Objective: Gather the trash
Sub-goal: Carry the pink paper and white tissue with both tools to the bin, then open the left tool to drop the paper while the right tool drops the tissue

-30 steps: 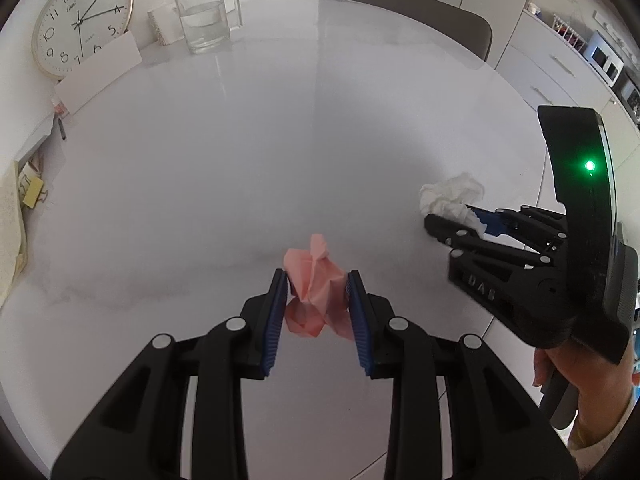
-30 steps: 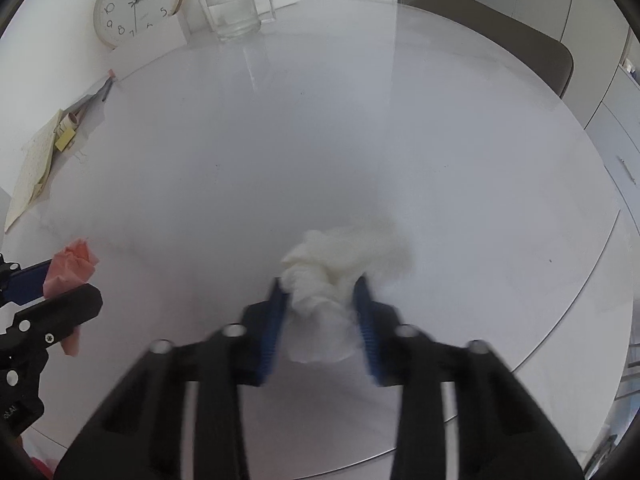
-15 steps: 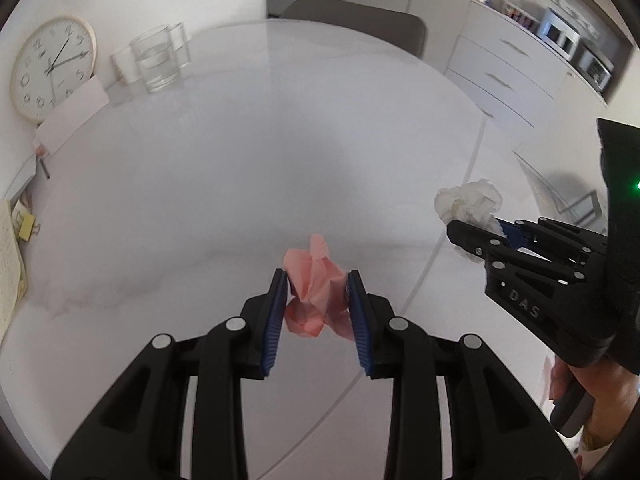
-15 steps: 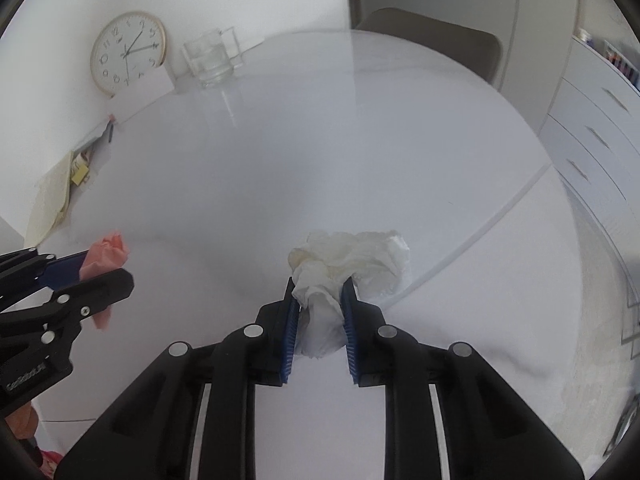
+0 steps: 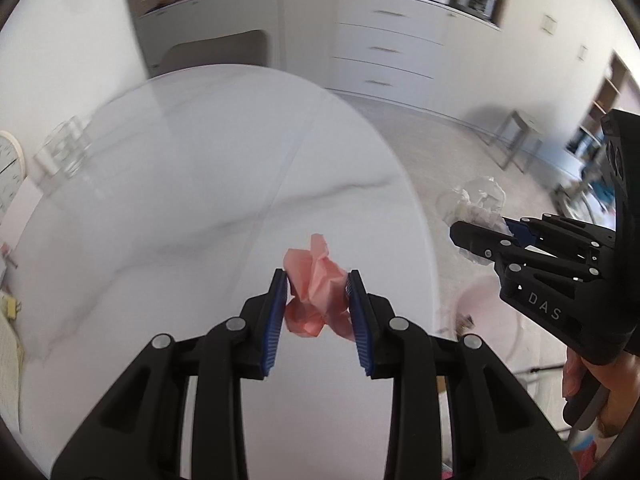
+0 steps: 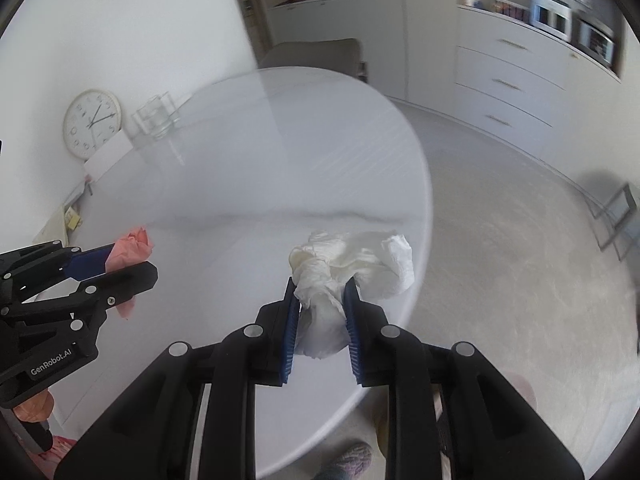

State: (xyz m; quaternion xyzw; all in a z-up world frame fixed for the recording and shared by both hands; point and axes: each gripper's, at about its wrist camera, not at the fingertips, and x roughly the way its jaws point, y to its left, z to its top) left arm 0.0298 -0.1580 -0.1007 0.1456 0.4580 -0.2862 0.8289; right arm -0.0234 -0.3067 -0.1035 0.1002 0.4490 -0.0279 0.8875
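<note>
My left gripper is shut on a crumpled pink paper and holds it above the right edge of the round white table. It also shows at the left of the right wrist view, with the pink paper. My right gripper is shut on a crumpled white tissue and holds it over the table's right edge. The right gripper and tissue appear at the right of the left wrist view, out over the floor.
A pale pink bin shows blurred on the floor beside the table, below the right gripper. A wall clock, a glass jug and papers stand at the table's far left. A chair and drawers lie beyond.
Both grippers have lifted and swung right with their paper wads, from over the tabletop to its right edge. The floor and kitchen units have come into view.
</note>
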